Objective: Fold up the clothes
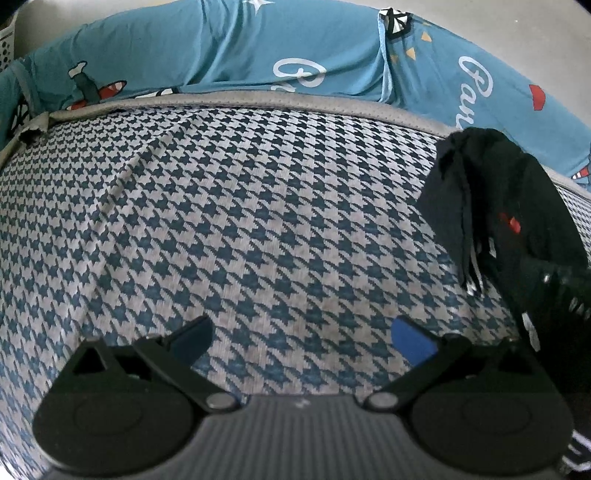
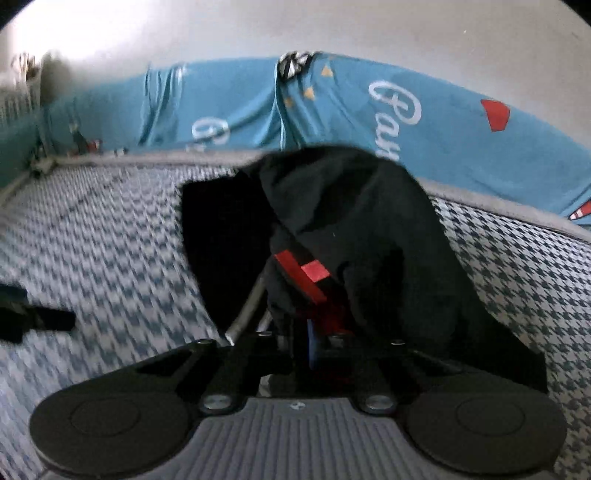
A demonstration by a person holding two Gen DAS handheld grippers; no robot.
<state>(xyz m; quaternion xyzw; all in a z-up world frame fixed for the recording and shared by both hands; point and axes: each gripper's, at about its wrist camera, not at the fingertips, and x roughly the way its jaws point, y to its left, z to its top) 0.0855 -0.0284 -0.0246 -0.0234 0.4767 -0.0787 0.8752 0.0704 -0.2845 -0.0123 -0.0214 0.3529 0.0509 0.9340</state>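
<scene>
looking down my left wrist camera, i see the left gripper (image 1: pixel 301 338) with its jaws spread wide and nothing between them, hovering over a houndstooth blanket (image 1: pixel 221 221) in blue and grey with a grey trim along its far edge. behind that edge lies a turquoise sheet (image 1: pixel 229 48) printed with white script and small cartoon shapes. at the right of this view a black garment (image 1: pixel 491 192) hangs bunched up above the blanket, with a small red mark on it and some pale stripes low on its left side. in my right wrist camera the right gripper (image 2: pixel 312 345) has its jaws pressed together, pinching the same black garment (image 2: pixel 351 206). the cloth rises in a dark hump straight ahead of the fingers and drapes down to the right over the houndstooth blanket (image 2: pixel 517 266). a red patch (image 2: pixel 306 269) shows on the fabric just above the grip, and a thin grey cord (image 2: pixel 251 299) runs down beside it on the left. the turquoise sheet (image 2: pixel 461 140) runs across the back, with a pale wall (image 2: pixel 295 26) above it. the left side of this view is blurred.
</scene>
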